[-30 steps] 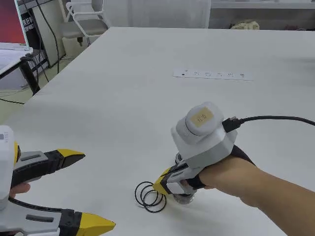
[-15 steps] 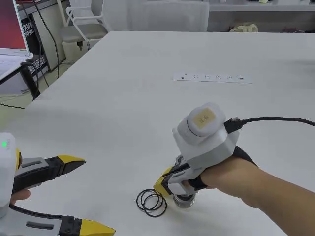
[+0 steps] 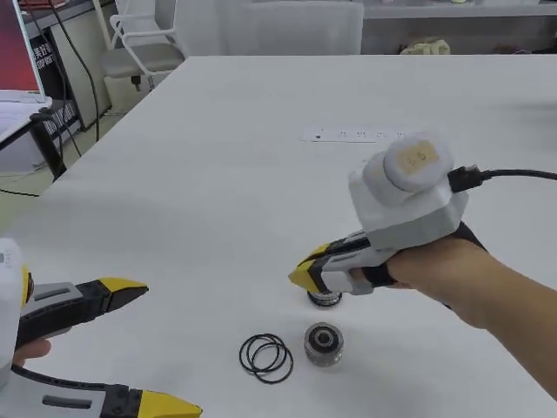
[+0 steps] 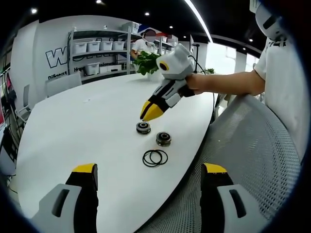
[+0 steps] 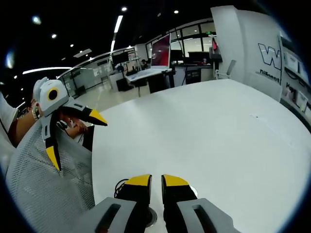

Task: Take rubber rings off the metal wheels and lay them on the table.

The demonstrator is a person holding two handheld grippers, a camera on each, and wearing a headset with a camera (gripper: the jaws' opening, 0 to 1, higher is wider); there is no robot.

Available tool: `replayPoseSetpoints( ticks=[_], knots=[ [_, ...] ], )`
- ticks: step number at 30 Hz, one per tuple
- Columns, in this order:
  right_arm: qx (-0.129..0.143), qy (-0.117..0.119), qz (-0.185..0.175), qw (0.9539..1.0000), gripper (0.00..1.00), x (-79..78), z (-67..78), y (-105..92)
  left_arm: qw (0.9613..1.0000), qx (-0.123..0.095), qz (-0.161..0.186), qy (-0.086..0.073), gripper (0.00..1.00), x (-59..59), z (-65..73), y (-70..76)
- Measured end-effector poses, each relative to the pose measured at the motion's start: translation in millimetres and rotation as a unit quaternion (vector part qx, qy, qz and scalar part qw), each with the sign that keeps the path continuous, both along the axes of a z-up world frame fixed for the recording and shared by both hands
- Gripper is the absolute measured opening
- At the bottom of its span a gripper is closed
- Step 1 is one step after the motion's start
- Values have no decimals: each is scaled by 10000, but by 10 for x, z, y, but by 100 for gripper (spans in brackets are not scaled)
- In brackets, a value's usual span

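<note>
Loose black rubber rings: flat on white table, just beside nearer round metal wheel. Farther round metal wheel: partly hidden under right gripper, apart from it. Right gripper: clenched, empty. Left gripper: released, wide. White power strip: well behind.

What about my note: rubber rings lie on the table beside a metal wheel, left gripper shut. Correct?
Not quite: the left gripper is open, its jaws wide apart in the left gripper view. The rubber rings do lie on the table beside a metal wheel.
</note>
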State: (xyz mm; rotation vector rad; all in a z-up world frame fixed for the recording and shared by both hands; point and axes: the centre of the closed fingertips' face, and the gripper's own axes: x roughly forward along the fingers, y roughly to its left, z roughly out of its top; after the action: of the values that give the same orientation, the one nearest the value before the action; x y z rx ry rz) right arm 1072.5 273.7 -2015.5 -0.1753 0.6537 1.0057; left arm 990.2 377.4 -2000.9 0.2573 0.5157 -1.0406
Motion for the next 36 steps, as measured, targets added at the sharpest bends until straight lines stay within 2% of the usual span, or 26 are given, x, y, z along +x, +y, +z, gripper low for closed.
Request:
replayPoseSetpoints(
  ticks=[4, 8, 11, 16, 18, 21, 23, 28, 32, 36],
  knots=[
    [161, -157, -38, 9997, 8, 35, 103, -46, 9997, 152, -178, 17, 87, -36, -35, -22],
    [269, -242, -84, 9993, 11, 71, 152, -108, 9993, 136, -335, 5, 89, -73, -15, -56],
    [326, -267, -193, 9989, 13, 124, 167, -178, 9989, 222, -401, -67, 90, -70, -7, -47],
    [456, -311, -338, 9979, 17, 174, 197, -271, 9990, 147, -387, -166, 90, -46, 130, -61],
    [559, -301, -409, 9971, 18, 193, 201, -305, 9986, 199, -423, -262, 90, -44, 184, -63],
    [674, -196, -503, 9963, 21, 211, 177, -349, 9977, 156, -519, -415, 90, -33, 350, -94],
    [666, -171, -557, 9961, 22, 239, 139, -387, 9970, 105, -572, -510, 90, -17, 445, -118],
    [610, -97, -612, 9962, 24, 236, 39, -446, 9934, -2, -761, -862, 92, 77, 731, -232],
    [508, -71, -593, 9969, 25, 226, -40, -484, 9893, 56, -1009, -1052, 92, 159, 849, -342],
    [424, -26, -587, 9974, 26, 216, -114, -526, 9864, 111, -1152, -1163, 92, 289, 894, -449]
  ],
)
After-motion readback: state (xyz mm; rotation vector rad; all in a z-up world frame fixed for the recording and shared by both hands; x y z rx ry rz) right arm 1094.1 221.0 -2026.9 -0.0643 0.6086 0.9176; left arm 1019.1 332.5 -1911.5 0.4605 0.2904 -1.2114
